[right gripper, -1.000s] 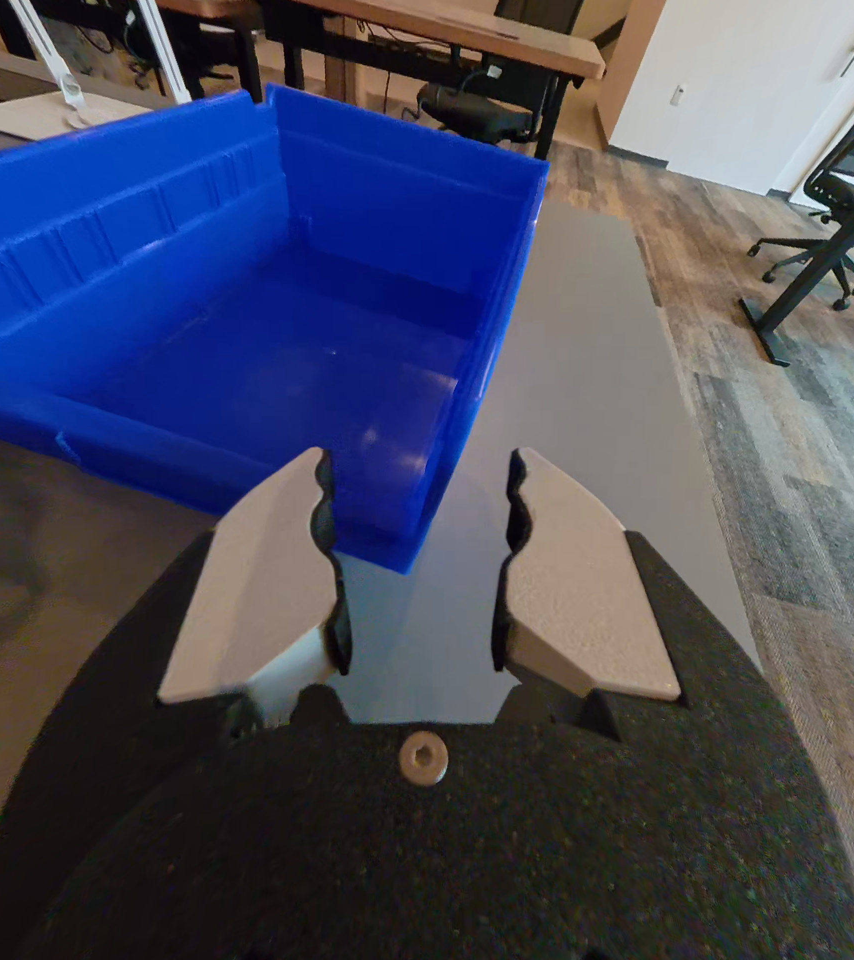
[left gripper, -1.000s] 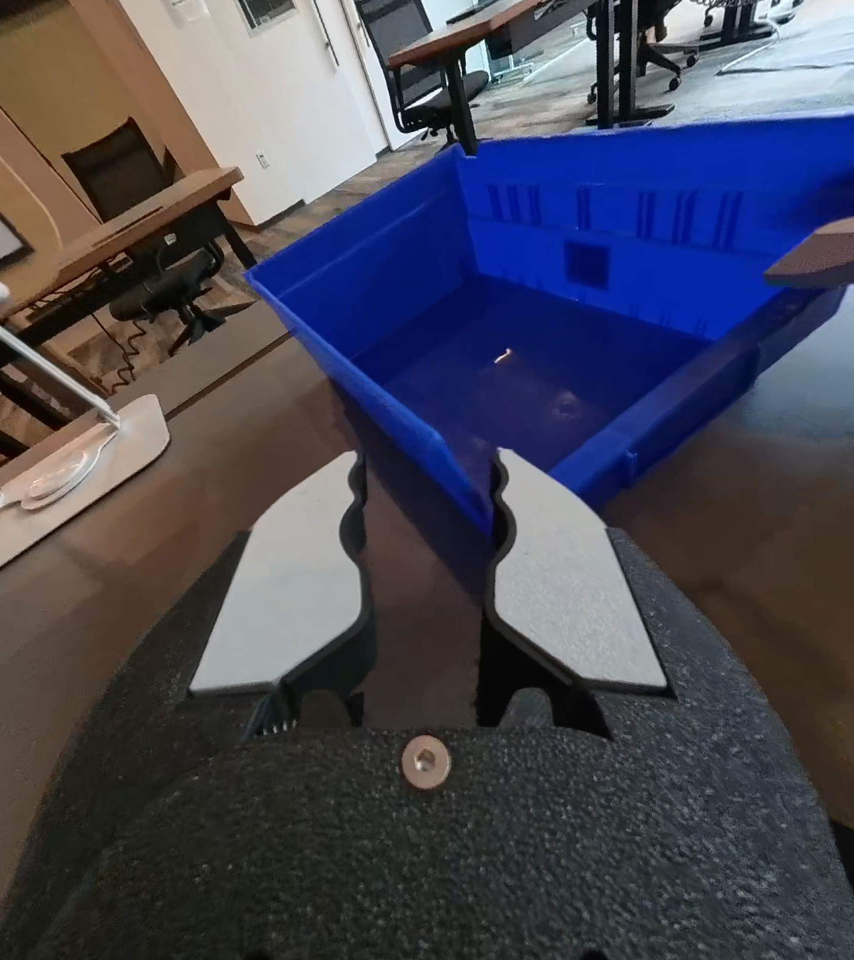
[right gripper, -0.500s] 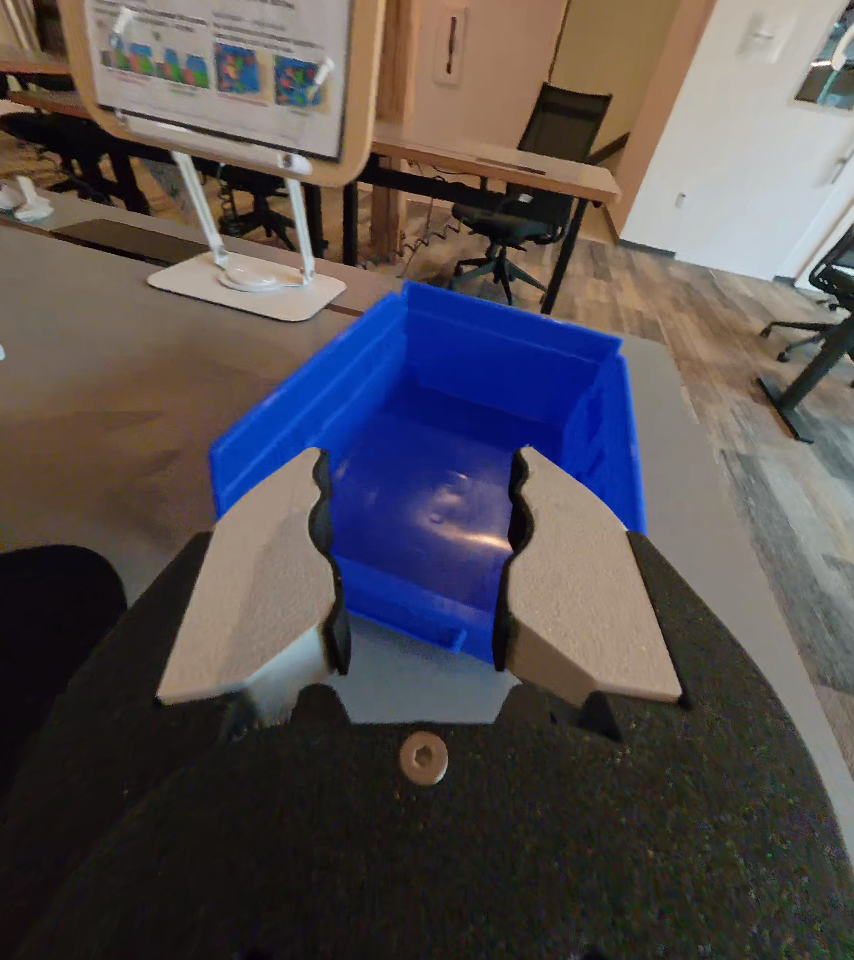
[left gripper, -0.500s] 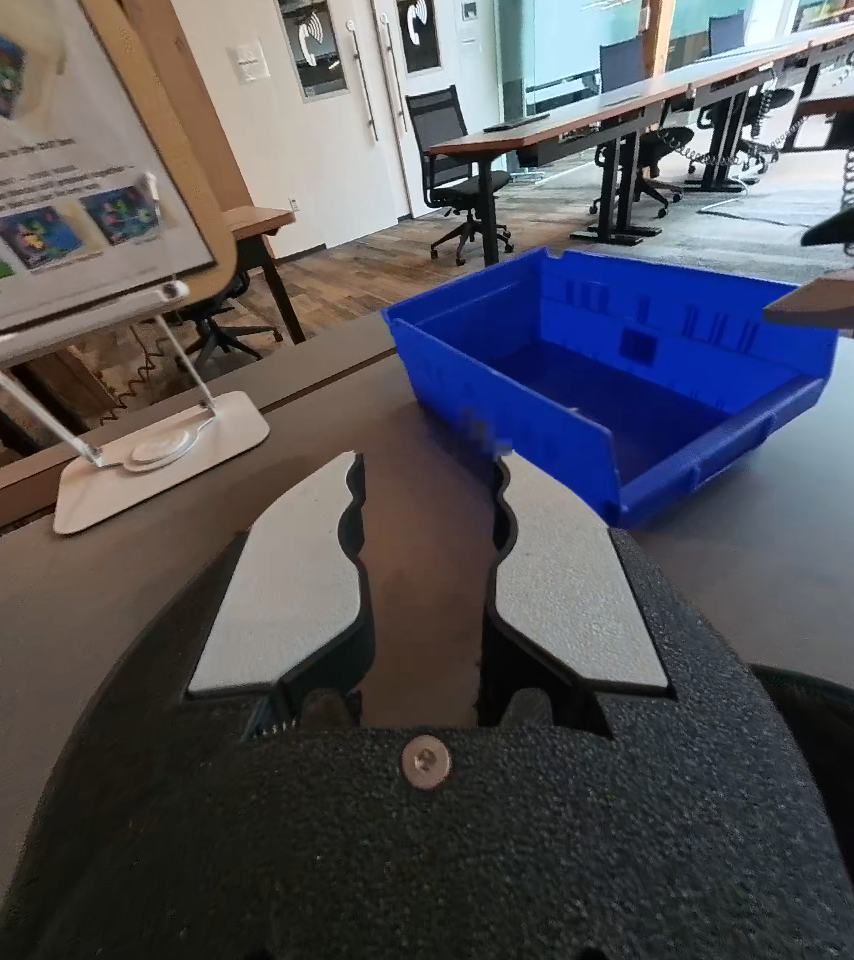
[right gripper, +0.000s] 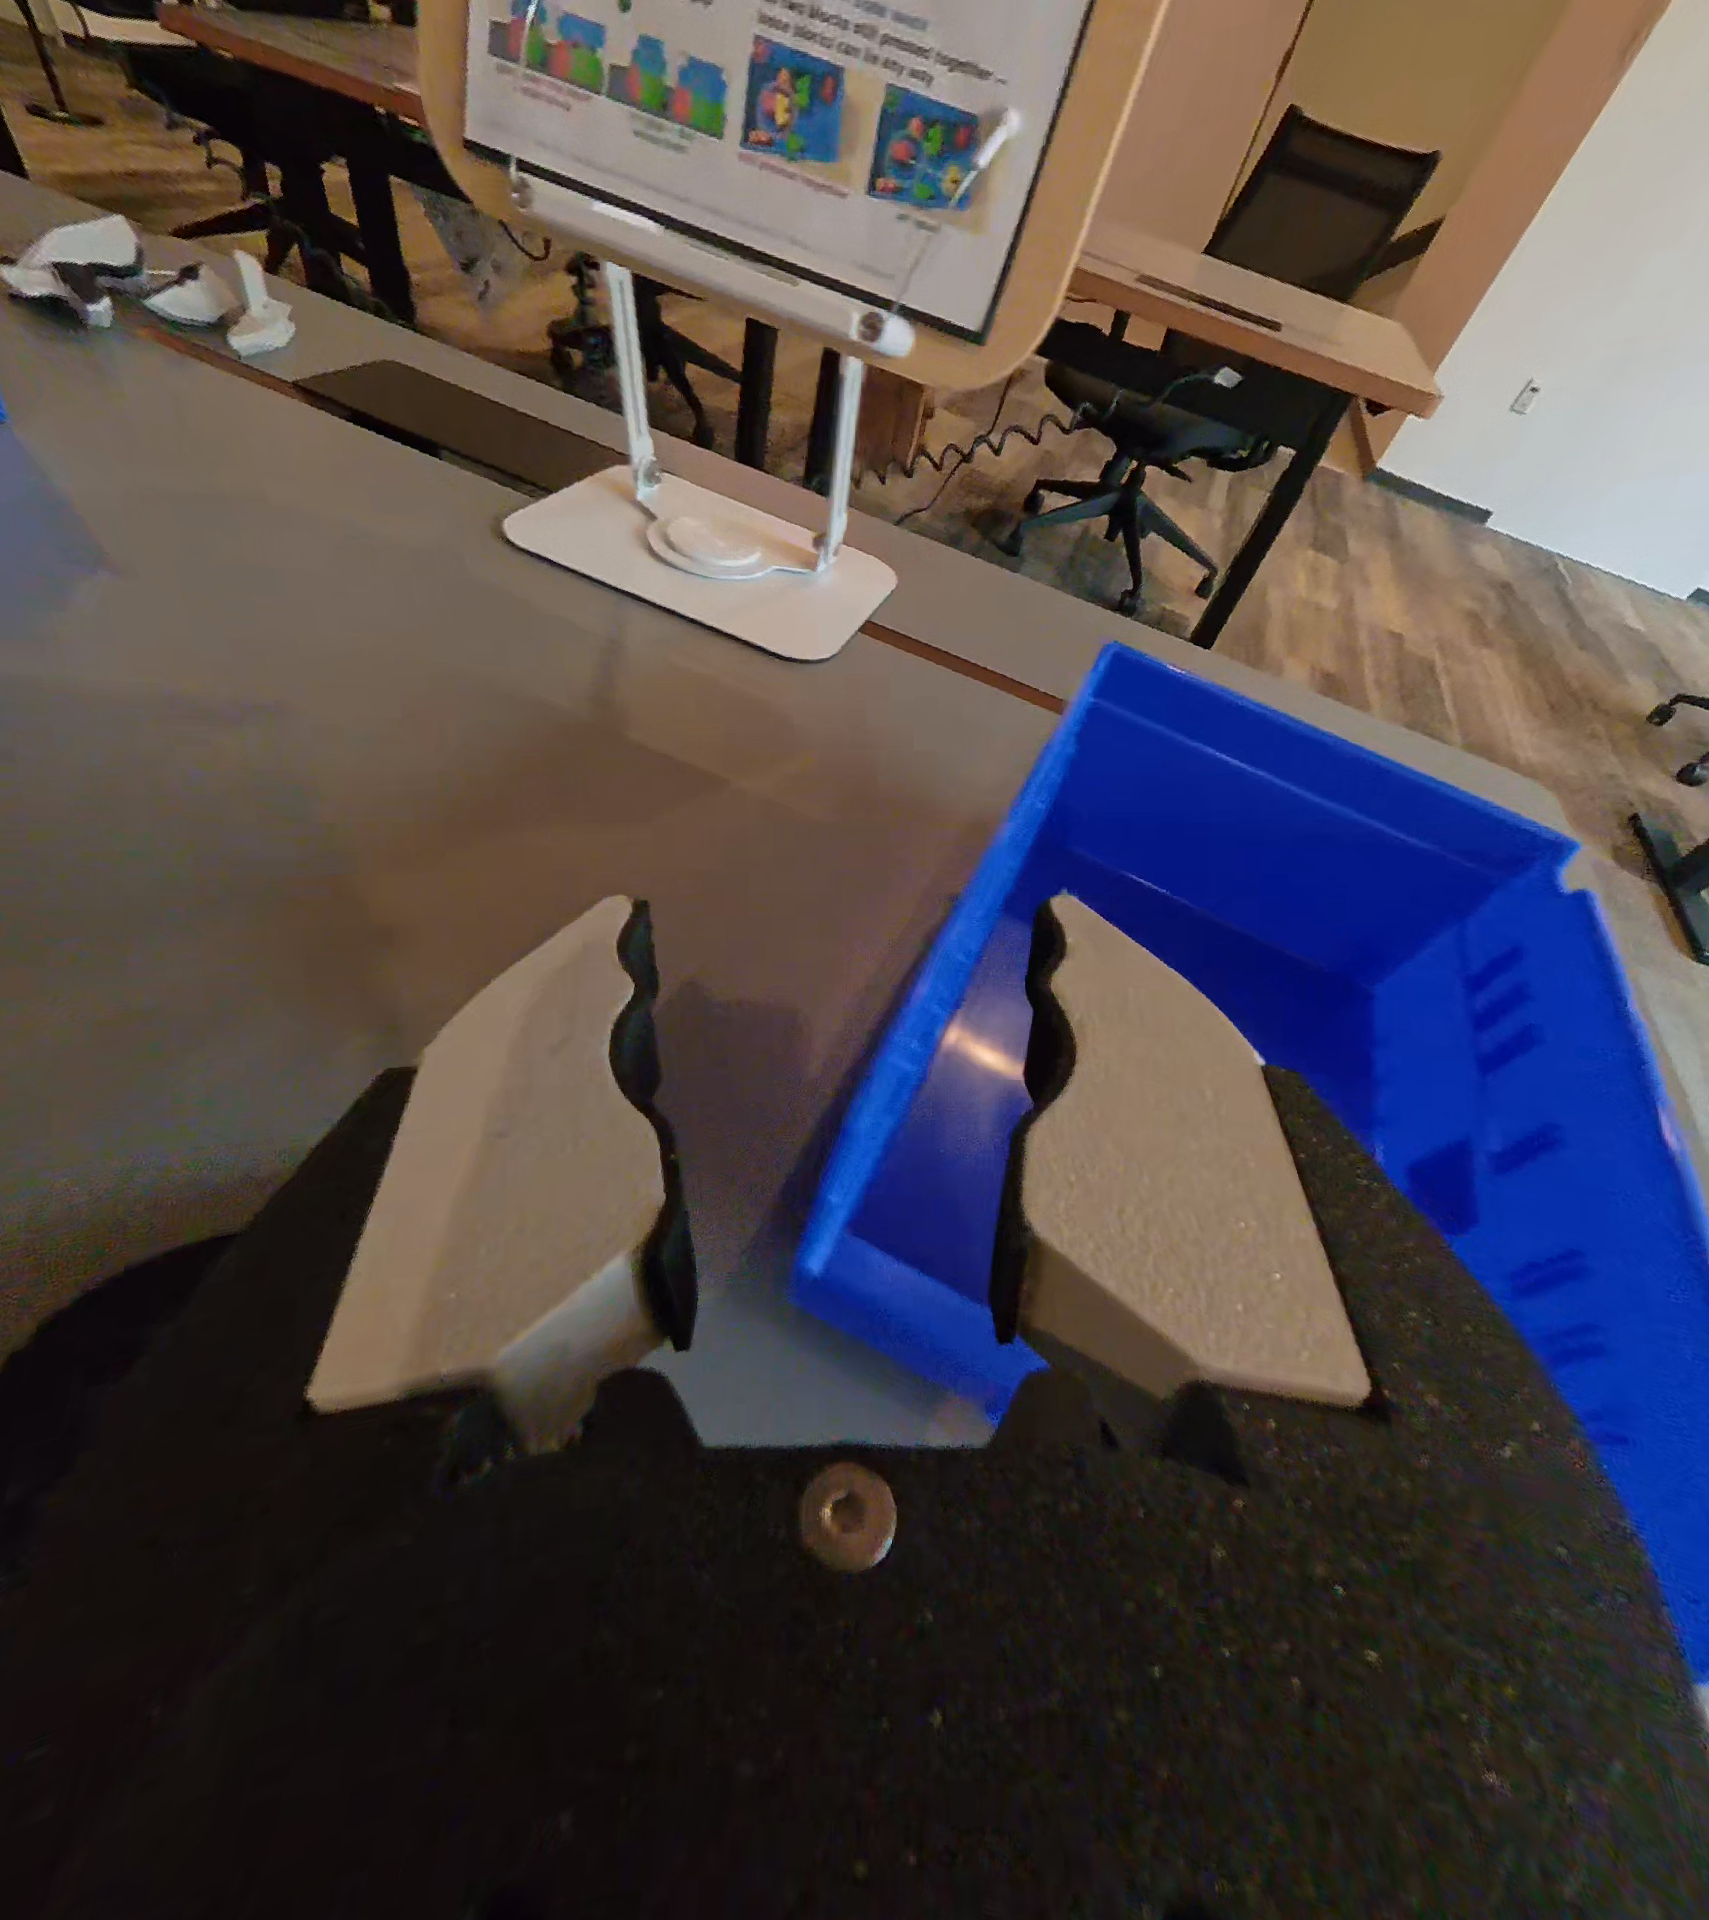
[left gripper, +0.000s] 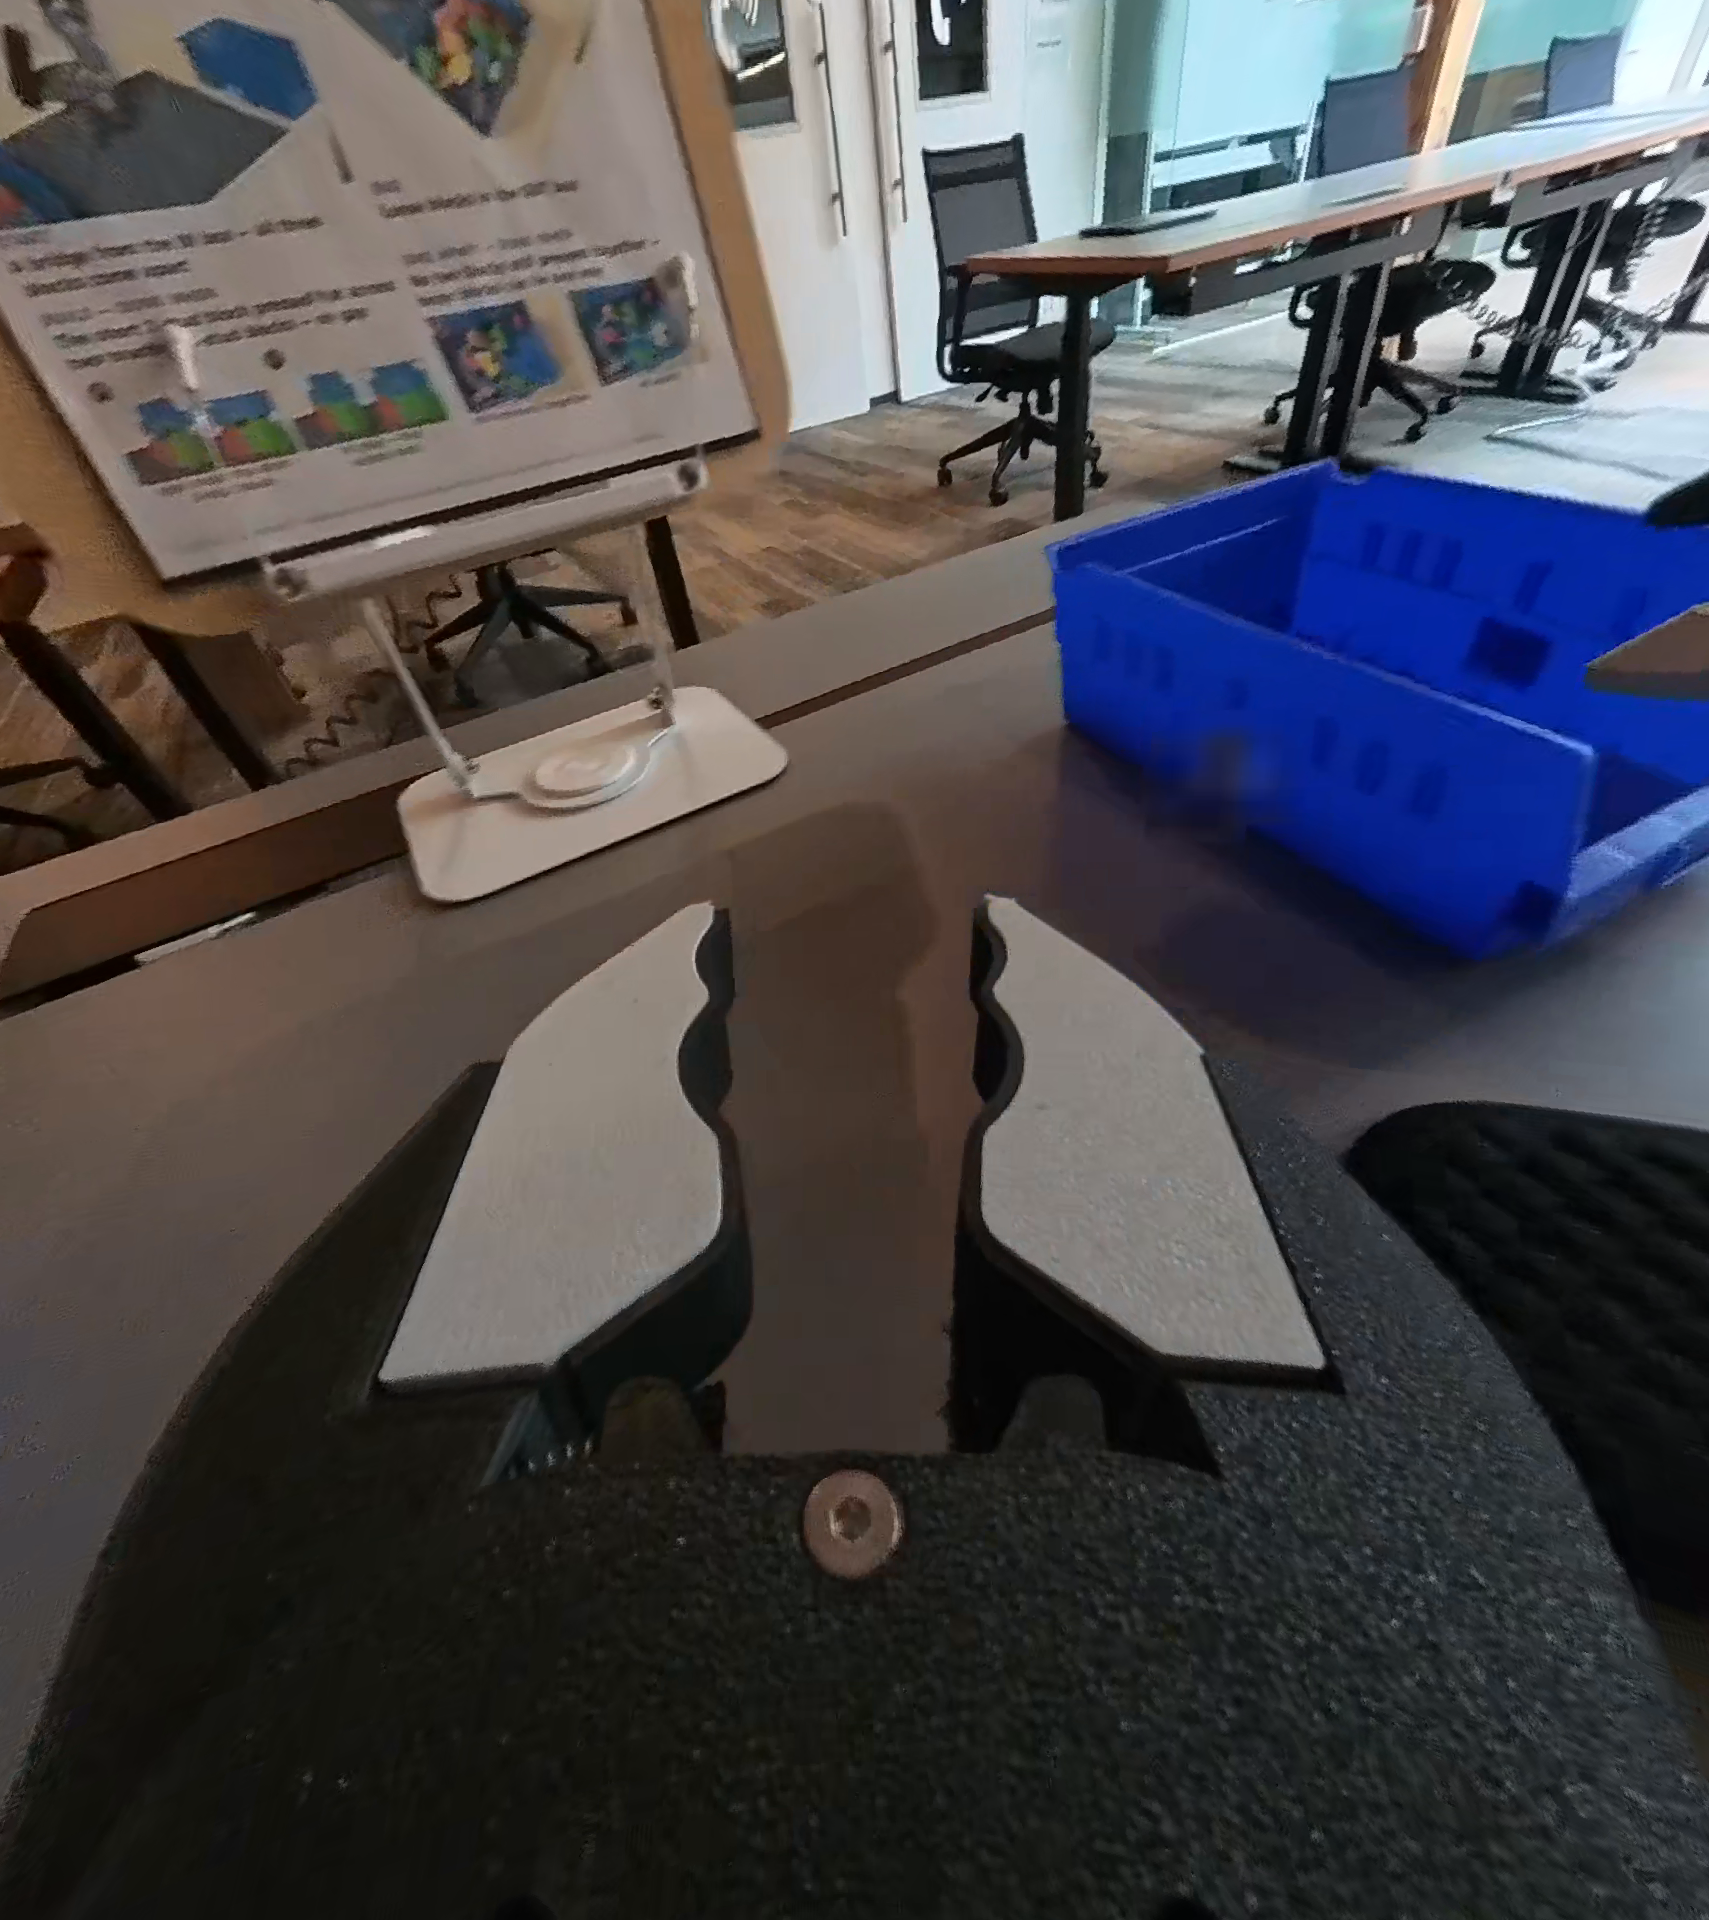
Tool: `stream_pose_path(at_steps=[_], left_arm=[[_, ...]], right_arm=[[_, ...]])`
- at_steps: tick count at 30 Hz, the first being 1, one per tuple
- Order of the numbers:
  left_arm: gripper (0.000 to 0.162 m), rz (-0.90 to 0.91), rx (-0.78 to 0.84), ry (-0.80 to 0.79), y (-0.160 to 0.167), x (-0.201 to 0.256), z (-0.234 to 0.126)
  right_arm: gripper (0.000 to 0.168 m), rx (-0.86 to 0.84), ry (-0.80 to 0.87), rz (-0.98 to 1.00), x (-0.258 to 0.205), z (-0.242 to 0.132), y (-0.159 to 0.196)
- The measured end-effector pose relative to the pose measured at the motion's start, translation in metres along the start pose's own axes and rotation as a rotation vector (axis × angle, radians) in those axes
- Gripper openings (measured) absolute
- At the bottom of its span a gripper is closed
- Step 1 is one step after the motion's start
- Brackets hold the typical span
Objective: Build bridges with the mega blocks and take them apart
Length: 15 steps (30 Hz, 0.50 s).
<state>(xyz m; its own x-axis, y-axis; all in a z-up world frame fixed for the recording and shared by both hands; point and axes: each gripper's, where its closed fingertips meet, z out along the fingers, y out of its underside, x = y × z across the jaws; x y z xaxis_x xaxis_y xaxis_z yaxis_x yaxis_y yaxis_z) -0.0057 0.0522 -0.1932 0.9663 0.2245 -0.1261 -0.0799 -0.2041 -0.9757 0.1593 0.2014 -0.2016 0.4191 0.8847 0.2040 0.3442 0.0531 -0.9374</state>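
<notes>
From the left wrist, the left gripper (left gripper: pixel 845 925) hung over bare table (left gripper: pixel 206 1195) with its jaws apart and nothing between them, the blue bin (left gripper: pixel 1349 748) off to the right past the sign stand (left gripper: pixel 590 779), and the right gripper's tip poking in at the edge. From the right wrist, the right gripper (right gripper: pixel 834 914) was also spread and holding nothing, hovering just above the bin's near corner, and the bin looked totally empty. No mega blocks showed anywhere, so my guess is this was between rounds, and the next move would need finding blocks before any bridge could happen.
</notes>
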Motion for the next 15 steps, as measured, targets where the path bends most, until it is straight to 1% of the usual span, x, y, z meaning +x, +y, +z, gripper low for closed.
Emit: stream_pose_path(at_steps=[5, 11, 15], left_arm=[[0.043, 0.009, -0.012, -0.035, 0.011, -0.047, -0.019], [0.043, 0.058, -0.047, -0.097, 0.025, -0.102, -0.039], [0.042, 0.07, -0.082, -0.167, 0.039, -0.143, -0.059]], right_arm=[[0.069, -0.011, -0.036, -0.012, -0.037, 0.021, -0.01], [0.069, -0.031, -0.101, -0.085, -0.084, 0.044, -0.021], [0.069, -0.031, -0.206, -0.147, -0.118, 0.057, -0.027]])
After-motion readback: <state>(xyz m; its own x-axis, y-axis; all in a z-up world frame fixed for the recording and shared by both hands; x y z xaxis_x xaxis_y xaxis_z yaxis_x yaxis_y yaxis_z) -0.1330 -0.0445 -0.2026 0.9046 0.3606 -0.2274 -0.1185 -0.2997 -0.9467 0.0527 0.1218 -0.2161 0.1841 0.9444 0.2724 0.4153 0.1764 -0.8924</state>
